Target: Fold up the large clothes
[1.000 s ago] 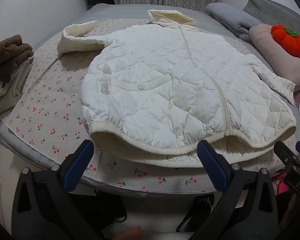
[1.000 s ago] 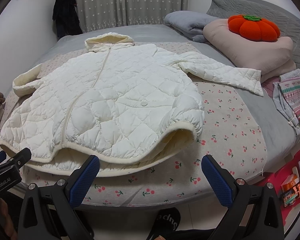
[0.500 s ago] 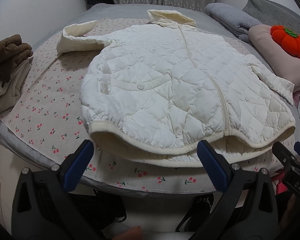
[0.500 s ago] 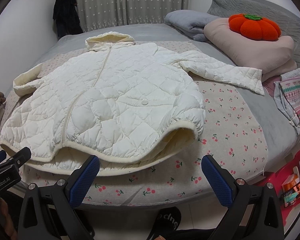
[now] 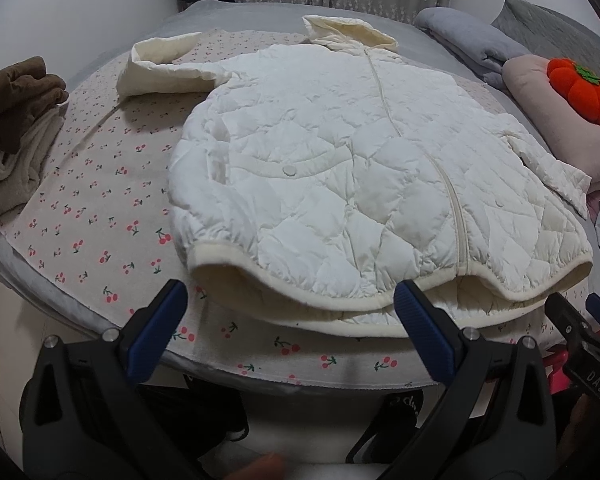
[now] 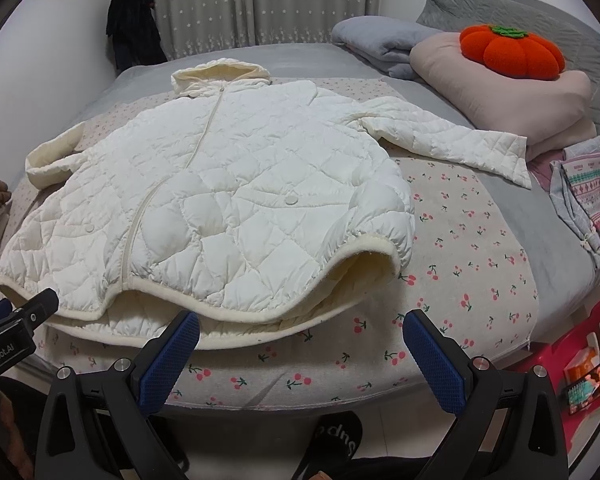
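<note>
A white quilted hooded jacket (image 5: 340,168) (image 6: 228,200) lies face up and zipped on a cherry-print sheet (image 5: 100,208) (image 6: 468,248) over the bed, hood at the far end. Its hem faces me. One sleeve (image 5: 168,68) bends back at the left; the other sleeve (image 6: 452,140) stretches out to the right. My left gripper (image 5: 292,320) is open, just short of the hem's left half, holding nothing. My right gripper (image 6: 300,344) is open too, in front of the hem's right half, with its blue pads (image 6: 432,364) apart.
Brown and beige folded clothes (image 5: 12,120) sit at the bed's left edge. A pink cushion (image 6: 500,92) with an orange pumpkin toy (image 6: 508,52), grey bedding (image 6: 380,40) and a patterned garment (image 6: 592,192) fill the right side. A slipper (image 6: 332,440) lies on the floor below.
Both views have crept very slightly towards the jacket's hem. Both grippers stay open and the jacket has not moved.
</note>
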A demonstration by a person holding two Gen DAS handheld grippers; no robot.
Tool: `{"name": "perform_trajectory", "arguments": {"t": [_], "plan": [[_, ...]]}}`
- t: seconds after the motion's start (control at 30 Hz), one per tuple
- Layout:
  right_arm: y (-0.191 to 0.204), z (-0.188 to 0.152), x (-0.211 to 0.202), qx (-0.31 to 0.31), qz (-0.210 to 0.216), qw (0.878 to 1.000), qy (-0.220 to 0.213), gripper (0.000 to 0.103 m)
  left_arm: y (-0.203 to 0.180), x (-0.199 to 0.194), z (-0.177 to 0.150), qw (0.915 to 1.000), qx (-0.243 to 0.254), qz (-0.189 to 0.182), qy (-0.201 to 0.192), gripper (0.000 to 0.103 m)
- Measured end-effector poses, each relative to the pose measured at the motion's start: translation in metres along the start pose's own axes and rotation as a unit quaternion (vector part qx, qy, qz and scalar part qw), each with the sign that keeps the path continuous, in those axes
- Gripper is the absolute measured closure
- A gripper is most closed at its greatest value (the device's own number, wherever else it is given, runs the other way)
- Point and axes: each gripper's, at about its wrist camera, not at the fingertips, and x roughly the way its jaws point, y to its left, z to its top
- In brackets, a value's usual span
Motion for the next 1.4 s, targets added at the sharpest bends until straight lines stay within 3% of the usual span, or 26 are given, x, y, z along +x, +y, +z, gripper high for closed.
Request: {"name": "perform_trajectory", "arguments": {"t": [0.13, 0.3, 0.57, 0.63, 0.7, 0.83, 0.93, 1.0, 1.03, 1.1, 1.13, 1.17, 1.23, 1.3, 1.4], "plan": [[-0.005, 0.001, 0.001, 0.007, 0.017, 1.000, 0.009, 0.000, 0.011, -0.006, 0.004, 0.9996, -0.010, -0.014, -0.024, 0.000], [-0.022, 0.005, 0.000, 0.016, 0.040, 0.999, 0.021, 0.000, 0.032, -0.022, 0.018, 0.9980, 0.012, -0.035, -0.051, 0.000], [-0.078, 0.023, -0.002, 0.069, 0.113, 0.990, 0.039, 0.000, 0.109, -0.010, 0.046, 0.9941, -0.034, -0.103, 0.008, 0.000], [-0.093, 0.028, 0.006, 0.087, 0.133, 0.986, 0.051, 0.000, 0.121, 0.000, 0.048, 0.9888, -0.056, -0.133, 0.037, 0.000], [-0.103, 0.034, 0.015, 0.101, 0.155, 0.980, 0.065, 0.000, 0.127, 0.015, 0.050, 0.9775, -0.080, -0.182, 0.070, 0.002], [-0.125, 0.046, 0.048, 0.162, 0.229, 0.952, 0.119, 0.000, 0.120, 0.035, 0.053, 0.9538, -0.107, -0.252, 0.124, 0.007], [-0.140, 0.050, 0.069, 0.205, 0.260, 0.932, 0.148, 0.004, 0.105, 0.042, 0.056, 0.9477, -0.098, -0.270, 0.139, 0.010], [-0.146, 0.052, 0.077, 0.227, 0.280, 0.920, 0.156, 0.009, 0.094, 0.048, 0.057, 0.9437, -0.092, -0.277, 0.155, 0.017], [-0.148, 0.053, 0.080, 0.239, 0.293, 0.911, 0.161, 0.015, 0.090, 0.050, 0.057, 0.9429, -0.087, -0.278, 0.162, 0.026], [-0.147, 0.053, 0.085, 0.254, 0.323, 0.896, 0.170, 0.032, 0.083, 0.053, 0.055, 0.9400, -0.078, -0.288, 0.166, 0.053], [-0.139, 0.055, 0.090, 0.237, 0.335, 0.894, 0.182, 0.058, 0.086, 0.052, 0.055, 0.9370, -0.077, -0.298, 0.165, 0.075], [-0.139, 0.055, 0.090, 0.237, 0.335, 0.894, 0.182, 0.079, 0.088, 0.049, 0.053, 0.9352, -0.074, -0.307, 0.160, 0.082], [-0.135, 0.058, 0.085, 0.208, 0.312, 0.912, 0.168, 0.087, 0.098, 0.040, 0.052, 0.9393, -0.063, -0.310, 0.132, 0.088], [-0.144, 0.058, 0.078, 0.202, 0.308, 0.918, 0.144, 0.090, 0.110, 0.040, 0.045, 0.9484, -0.052, -0.287, 0.125, 0.089], [-0.162, 0.044, 0.091, 0.199, 0.269, 0.929, 0.156, 0.092, 0.118, 0.073, 0.020, 0.9548, -0.040, -0.228, 0.186, 0.090]]}}
